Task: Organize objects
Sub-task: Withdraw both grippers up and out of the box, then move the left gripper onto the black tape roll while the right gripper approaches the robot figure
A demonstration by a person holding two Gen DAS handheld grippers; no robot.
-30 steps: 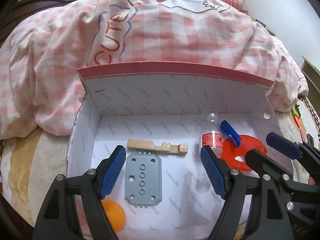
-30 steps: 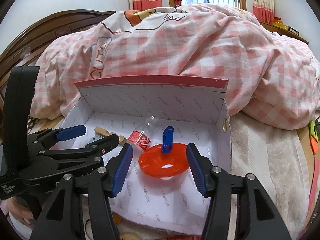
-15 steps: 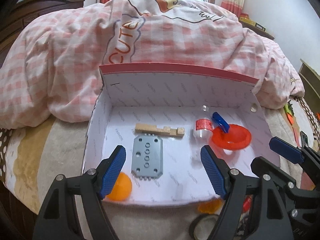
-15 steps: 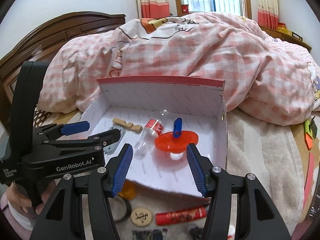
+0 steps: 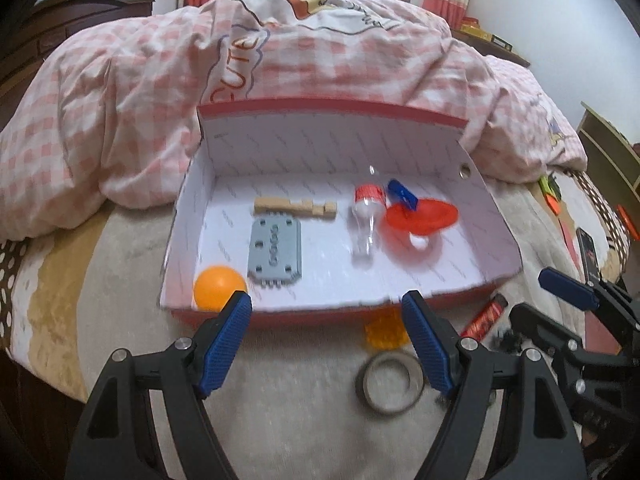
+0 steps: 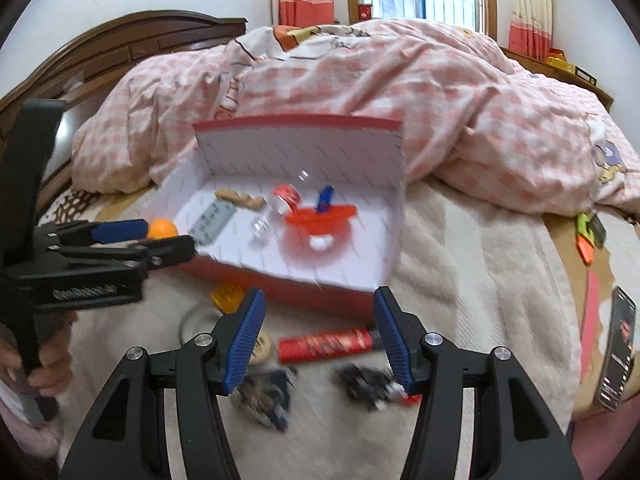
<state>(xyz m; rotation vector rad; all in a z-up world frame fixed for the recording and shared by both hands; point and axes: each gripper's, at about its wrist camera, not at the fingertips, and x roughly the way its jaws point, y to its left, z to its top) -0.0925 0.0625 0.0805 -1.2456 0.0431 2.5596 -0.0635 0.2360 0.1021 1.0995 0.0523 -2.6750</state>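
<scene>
A red box with a white lining (image 5: 496, 236) (image 6: 396, 216) lies open on the bed. In it are an orange ball (image 5: 219, 288), a grey plate (image 5: 275, 249), a wooden piece (image 5: 294, 206), a clear bottle (image 5: 366, 216) and a red funnel with a blue clip (image 5: 420, 214). In front of the box lie a tape ring (image 5: 390, 384), an orange block (image 5: 384, 332) and a red tube (image 6: 326, 344). My left gripper (image 5: 326, 344) is open and empty in front of the box. My right gripper (image 6: 320, 338) is open and empty above the red tube.
A pink checked duvet (image 5: 320, 60) is heaped behind the box. Small dark items (image 6: 366, 386) and a round token (image 6: 260, 348) lie on the cream blanket near my right gripper. A phone (image 6: 618, 344) lies at the right. A wooden headboard (image 6: 120, 52) stands at the left.
Both grippers have drawn back out of the box towards me and risen. The loose items in front of the box have come into view. Both stay open.
</scene>
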